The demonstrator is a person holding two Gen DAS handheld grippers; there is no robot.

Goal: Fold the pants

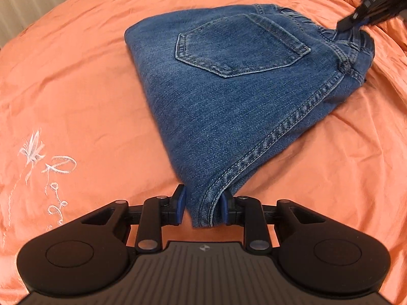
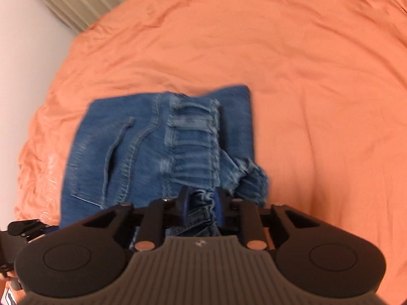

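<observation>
Blue denim pants (image 1: 229,96), already folded down to a compact bundle w/ back pocket (image 1: 239,45) facing up, lie mid-bed on the orange crinkled bedsheet (image 1: 76,89), well away from the bed edges in view.

Left hand-held gripper (image 1: 203,207): blue pads either side of the near corner of the bundle, at the stitched side seam. Pads look to be touching the denim, so I read it as clamped on that corner, though the grip isn't deep.

Right hand-held gripper (image 2: 202,203): closed on the bunched elastic waistband (image 2: 193,137) at the opposite end; fabric gathers between the pads. The left wrist view shows it at the far right corner of the bundle.

Step in hand, my guess: final fold or squaring up/placing the bundle.

How to do it well:
- Keep both grips pinched through all layers; the left bite is shallow, so re-seat it deeper before lifting.
- Move both ends together at the same height, light tension only, else the layers shear and the fold opens.
- Waistband corner is rumpled, a loose flap sticks out toward the right; pull it flat before release.
- Lay down, then open the pads w/o dragging the top layer.

Right wrist view is motion-blurred, so layer count at the waistband is unclear.
</observation>
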